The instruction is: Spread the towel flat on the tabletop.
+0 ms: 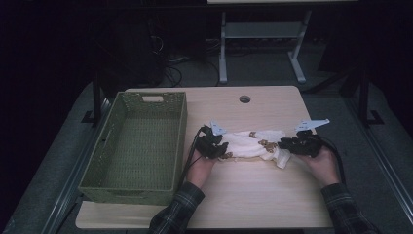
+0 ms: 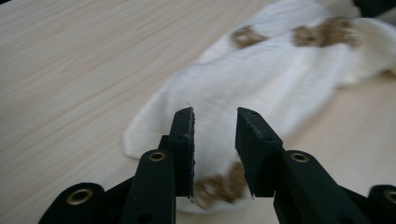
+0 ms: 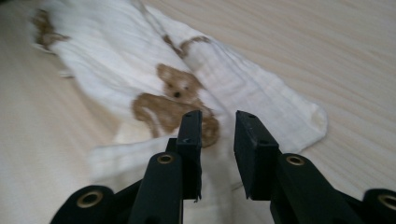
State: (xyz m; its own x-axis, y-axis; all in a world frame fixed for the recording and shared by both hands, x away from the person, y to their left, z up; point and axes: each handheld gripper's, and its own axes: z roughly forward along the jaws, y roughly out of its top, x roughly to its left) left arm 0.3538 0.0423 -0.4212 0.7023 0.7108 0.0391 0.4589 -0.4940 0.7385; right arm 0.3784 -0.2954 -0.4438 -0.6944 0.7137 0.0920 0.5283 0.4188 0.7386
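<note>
Both ends of the cloth just let go

Your left gripper and right gripper are spread over the cloth; lift clear gently, basket sits left.

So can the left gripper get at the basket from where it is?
Probably yes: the basket stands just beside the left gripper, open-topped, with nothing between them; its fingers stand apart over the cloth.

One cloth, one basket, two tongs, one table.
</note>
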